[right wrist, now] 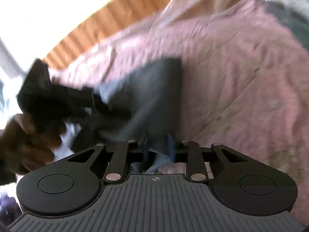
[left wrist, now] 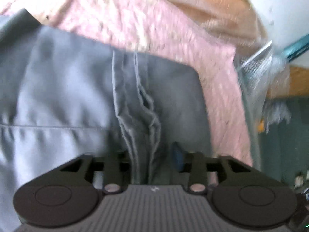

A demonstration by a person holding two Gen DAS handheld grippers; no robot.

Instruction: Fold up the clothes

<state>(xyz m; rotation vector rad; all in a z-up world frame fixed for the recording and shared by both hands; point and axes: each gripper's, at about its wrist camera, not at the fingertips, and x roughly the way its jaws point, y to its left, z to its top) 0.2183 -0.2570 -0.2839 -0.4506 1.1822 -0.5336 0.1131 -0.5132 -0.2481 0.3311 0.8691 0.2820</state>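
Pink blanket (left wrist: 150, 25) under grey garment (left wrist: 63, 89)

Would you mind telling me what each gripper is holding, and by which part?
Both hold the grey garment: the left gripper pinches a bunched fold, the right gripper an edge.
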